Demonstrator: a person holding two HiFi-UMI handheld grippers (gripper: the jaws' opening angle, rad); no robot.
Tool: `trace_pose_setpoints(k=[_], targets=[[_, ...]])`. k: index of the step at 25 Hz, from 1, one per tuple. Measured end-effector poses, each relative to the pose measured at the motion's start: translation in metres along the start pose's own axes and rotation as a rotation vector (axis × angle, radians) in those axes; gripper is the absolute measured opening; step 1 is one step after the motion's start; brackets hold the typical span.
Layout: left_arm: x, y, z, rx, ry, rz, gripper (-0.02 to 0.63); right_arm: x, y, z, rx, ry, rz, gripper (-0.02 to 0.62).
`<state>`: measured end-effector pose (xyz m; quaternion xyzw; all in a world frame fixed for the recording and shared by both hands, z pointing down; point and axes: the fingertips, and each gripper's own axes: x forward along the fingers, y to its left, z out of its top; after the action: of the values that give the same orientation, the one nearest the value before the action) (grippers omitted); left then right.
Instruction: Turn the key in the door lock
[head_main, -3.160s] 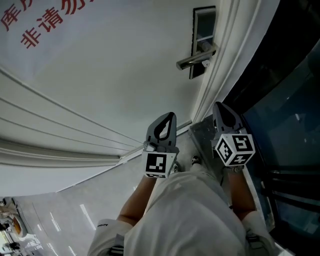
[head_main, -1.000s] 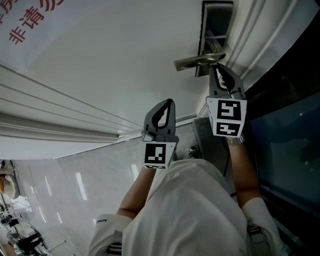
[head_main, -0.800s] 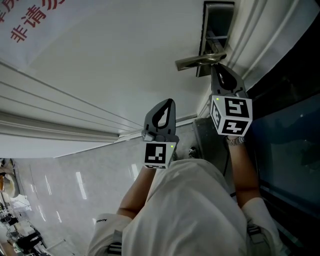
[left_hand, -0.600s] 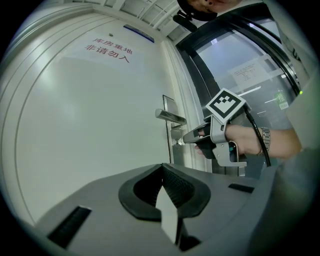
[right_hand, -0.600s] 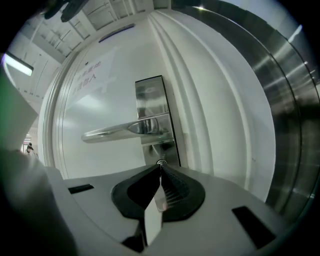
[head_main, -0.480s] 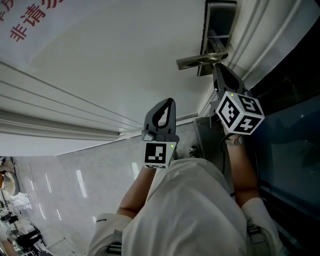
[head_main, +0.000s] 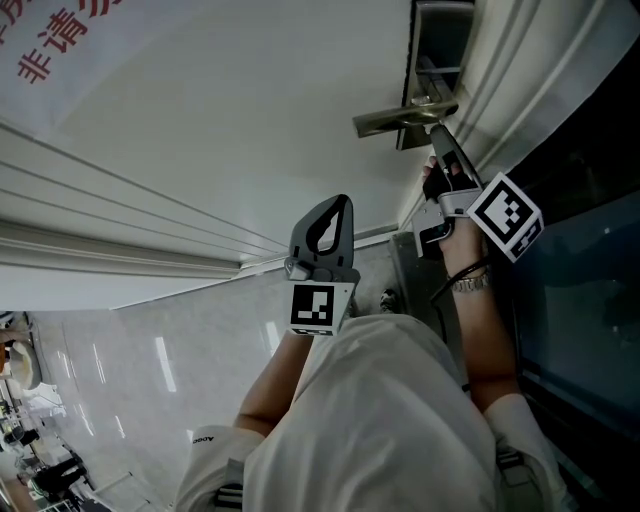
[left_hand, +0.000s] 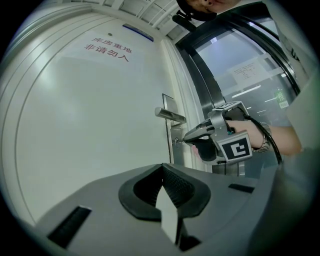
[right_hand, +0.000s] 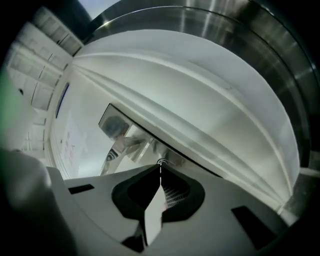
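On the white door (head_main: 250, 110) sits a steel lock plate (head_main: 435, 50) with a lever handle (head_main: 395, 122). Just below the handle, my right gripper (head_main: 437, 135) points at the keyhole, rolled onto its side. In the left gripper view its tips (left_hand: 185, 140) meet the small key (left_hand: 178, 141) in the lock. In the right gripper view the jaws (right_hand: 160, 168) are shut, with the key's ring (right_hand: 161, 162) at their tip. My left gripper (head_main: 343, 202) hangs lower and left, away from the door, shut on nothing (left_hand: 162, 167).
A dark metal frame and glass panel (head_main: 580, 250) run down the right of the door. Red lettering (head_main: 60, 40) is on the door's upper left. Polished floor (head_main: 150, 380) lies below, and the person's light clothing (head_main: 380, 420) fills the lower middle.
The right gripper rose from beside the left one to the lock, then rolled on its axis, swinging its marker cube right and down. The left gripper stayed put.
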<state>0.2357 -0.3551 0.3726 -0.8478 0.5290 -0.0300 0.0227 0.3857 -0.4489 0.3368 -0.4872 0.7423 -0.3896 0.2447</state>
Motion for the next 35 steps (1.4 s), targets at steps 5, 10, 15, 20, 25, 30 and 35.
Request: trace_pose_setpoints(k=[5, 10, 15, 20, 25, 30, 35], targets=[[0.000, -0.001, -0.001, 0.000, 0.003, -0.002, 0.008, 0.000, -0.006, 0.000, 0.221, -0.009, 0.042, 0.009], [0.002, -0.001, -0.003, -0.001, 0.007, -0.005, 0.009, 0.001, -0.008, -0.001, 0.387, -0.016, 0.083, 0.009], [0.003, -0.002, -0.004, -0.001, 0.007, -0.006, 0.009, 0.001, -0.009, -0.001, 0.468, -0.028, 0.101, 0.009], [0.002, -0.004, -0.004, -0.004, 0.003, -0.003, 0.009, 0.003, -0.004, 0.000, 0.341, -0.015, 0.138, 0.022], [0.000, 0.001, -0.004, -0.007, 0.000, 0.010, 0.008, 0.002, 0.005, -0.002, 0.104, 0.030, 0.152, 0.137], [0.000, 0.001, -0.004, -0.006, -0.001, 0.010, 0.008, 0.000, 0.000, -0.009, -0.347, 0.085, 0.008, 0.189], [0.002, -0.001, -0.005, -0.021, -0.001, 0.003, 0.009, 0.003, 0.005, -0.014, -0.882, 0.103, -0.118, 0.213]])
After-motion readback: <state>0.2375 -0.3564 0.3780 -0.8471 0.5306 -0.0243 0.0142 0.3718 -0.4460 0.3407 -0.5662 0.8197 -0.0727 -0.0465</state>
